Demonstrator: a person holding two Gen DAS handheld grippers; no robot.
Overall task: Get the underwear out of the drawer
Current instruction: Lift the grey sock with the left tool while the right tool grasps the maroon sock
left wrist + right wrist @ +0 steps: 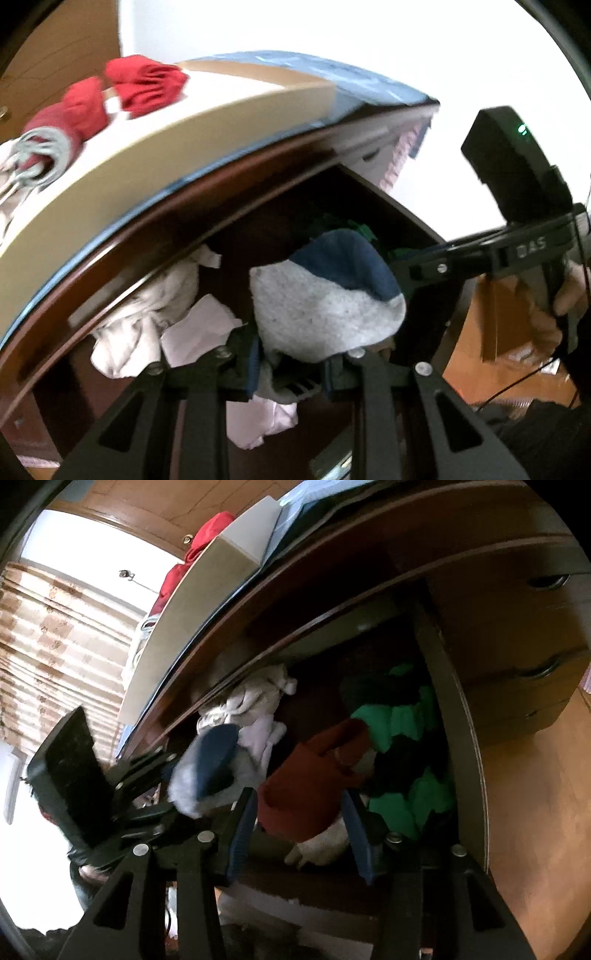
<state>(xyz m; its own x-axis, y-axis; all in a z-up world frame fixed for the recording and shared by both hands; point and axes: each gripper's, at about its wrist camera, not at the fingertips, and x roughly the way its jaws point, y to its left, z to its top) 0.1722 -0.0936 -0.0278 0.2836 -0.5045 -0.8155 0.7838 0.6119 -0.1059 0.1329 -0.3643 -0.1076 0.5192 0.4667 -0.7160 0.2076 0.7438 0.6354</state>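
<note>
Drawer (454, 716) — open, clothes heaped inside. Grey-and-blue underwear (325, 295) — pinched in left gripper (291, 365), lifted near drawer's front edge. Right gripper (299, 834) — jaws spread around red garment (310, 786), nothing gripped. Red clothes (144, 86) on dresser top. Removal underway; much left.
</note>
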